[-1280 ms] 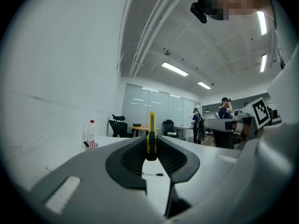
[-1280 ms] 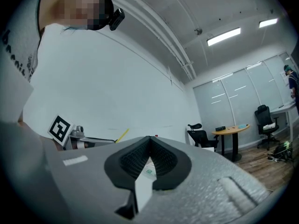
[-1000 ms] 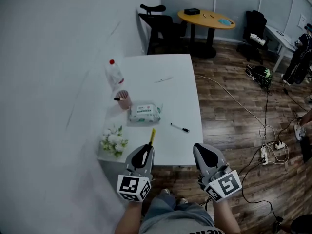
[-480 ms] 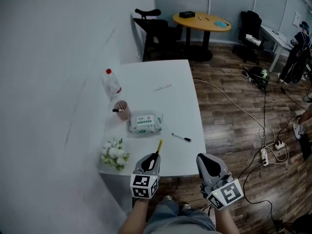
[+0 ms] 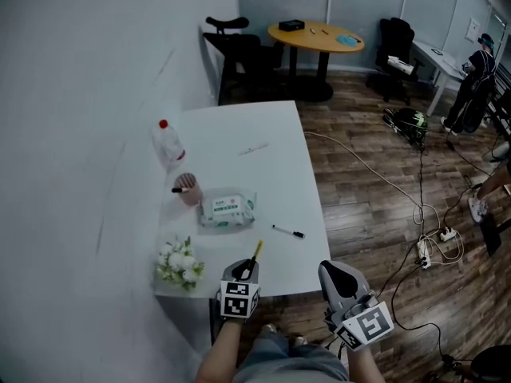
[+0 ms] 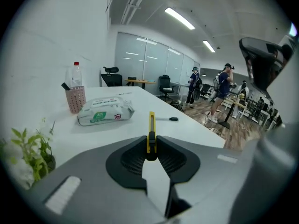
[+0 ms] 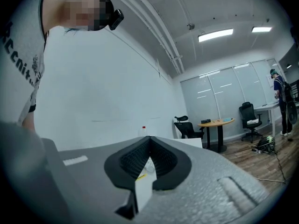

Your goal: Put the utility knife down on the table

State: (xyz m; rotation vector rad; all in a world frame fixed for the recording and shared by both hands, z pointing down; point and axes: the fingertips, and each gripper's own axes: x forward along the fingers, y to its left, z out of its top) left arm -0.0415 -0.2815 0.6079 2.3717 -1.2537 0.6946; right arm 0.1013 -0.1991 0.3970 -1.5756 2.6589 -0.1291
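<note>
While poised over the table point(image 5: 271, 174) edge, near the wipes pack point(image 5: 227, 209) but apart from it, clamps the yellow utility knife point(image 5: 254, 255) point(image 6: 151, 129) in the left tool point(image 5: 243, 268) point(image 6: 150, 146), jaws shut on its black rear end, tip aimed toward the wipes pack. Holds the right tool point(image 5: 339, 274) point(image 7: 149, 141) off the table, farther from the wipes pack, jaws pressed together, empty. Shows a black marker point(image 5: 287, 231) lying beside the wipes pack.
</note>
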